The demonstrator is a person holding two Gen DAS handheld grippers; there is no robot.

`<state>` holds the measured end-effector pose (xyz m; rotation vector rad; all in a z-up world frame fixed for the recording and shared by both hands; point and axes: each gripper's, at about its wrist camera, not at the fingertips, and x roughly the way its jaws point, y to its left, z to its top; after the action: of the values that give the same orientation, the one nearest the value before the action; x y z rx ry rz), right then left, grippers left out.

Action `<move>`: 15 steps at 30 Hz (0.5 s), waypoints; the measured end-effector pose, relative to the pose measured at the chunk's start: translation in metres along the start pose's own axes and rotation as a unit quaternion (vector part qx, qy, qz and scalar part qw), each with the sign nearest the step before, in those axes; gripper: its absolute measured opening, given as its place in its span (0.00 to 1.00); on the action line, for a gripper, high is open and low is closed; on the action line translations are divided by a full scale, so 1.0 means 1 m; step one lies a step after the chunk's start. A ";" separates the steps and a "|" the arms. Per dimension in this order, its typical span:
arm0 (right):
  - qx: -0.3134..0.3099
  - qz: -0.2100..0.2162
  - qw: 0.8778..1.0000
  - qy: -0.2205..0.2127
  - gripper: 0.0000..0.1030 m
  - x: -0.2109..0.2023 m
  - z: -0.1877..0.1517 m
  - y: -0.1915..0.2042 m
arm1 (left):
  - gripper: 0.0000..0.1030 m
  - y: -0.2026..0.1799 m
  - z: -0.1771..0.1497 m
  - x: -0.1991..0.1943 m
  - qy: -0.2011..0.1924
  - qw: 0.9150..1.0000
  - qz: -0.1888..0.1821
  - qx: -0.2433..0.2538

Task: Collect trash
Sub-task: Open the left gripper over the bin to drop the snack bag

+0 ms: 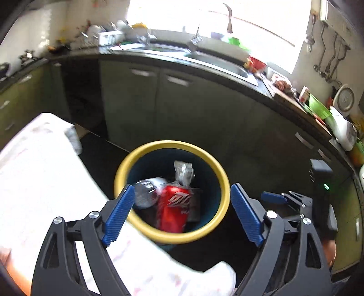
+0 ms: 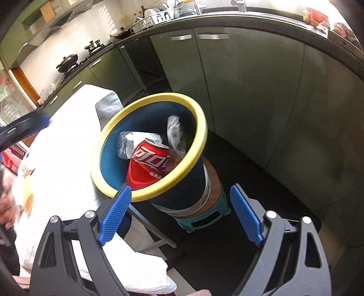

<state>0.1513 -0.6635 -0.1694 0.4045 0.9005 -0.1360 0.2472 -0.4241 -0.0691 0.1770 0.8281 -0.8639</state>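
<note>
hovering over a yellow-rimmed bin (image 1: 224, 184), left gripper (image 1: 182, 214) spread wide, blue pads (image 1: 118, 213) well apart, nothing between them. looking almost straight down into the bin's dark blue inside. lying within: a red cola can (image 1: 174, 209) on its side, a clear plastic bottle (image 1: 146, 192) touching the can's left side, a crumpled silvery wrapper (image 1: 183, 172) propped against the far wall behind the can. just left of the bin, a bench under a white cloth (image 1: 41, 177), its edge close against the rim. glimpsed at the right edge of the left wrist view, the other tool's blue pad and black frame.

seen from the right wrist: right gripper (image 2: 180, 214) likewise released, pads (image 2: 115, 214) far apart and grasping nothing, held low and to the side of the bin (image 2: 202, 127), left pad overlapping the near rim in the view. bin appearing tilted toward the camera, standing on a round brown-topped stool with a teal base (image 2: 204, 218). inside, the same red can (image 2: 147, 166), the bottle (image 2: 124, 145) and the wrapper (image 2: 174, 133). white-draped bench (image 2: 66, 141) to the left, touching the bin's side.

behind, dark green cabinet doors (image 2: 248, 91) under a kitchen counter with a steel sink (image 1: 227, 65), dish rack (image 2: 157, 17) and a black wok (image 2: 67, 62) on the stove.
</note>
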 end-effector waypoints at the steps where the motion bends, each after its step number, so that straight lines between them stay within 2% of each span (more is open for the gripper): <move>1: -0.004 0.002 1.000 0.001 0.81 0.000 0.001 0.004 | 0.84 0.004 -0.008 -0.015 -0.009 1.000 0.001 -0.003; 6: -0.044 0.019 0.999 0.008 0.81 0.005 0.005 0.040 | 0.86 0.026 -0.060 -0.088 -0.044 0.999 0.020 -0.021; 10: -0.097 0.044 0.994 0.018 0.81 0.011 0.008 0.090 | 0.86 0.047 -0.109 -0.140 -0.062 0.996 0.043 -0.047; 15: -0.175 0.093 0.980 0.029 0.81 0.015 0.007 0.171 | 0.86 0.074 -0.170 -0.198 -0.082 0.988 0.121 -0.058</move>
<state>0.2139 -0.5089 -0.1285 0.1629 0.9179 0.2056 0.1313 -0.1788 -0.0582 0.0998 0.6839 -0.5925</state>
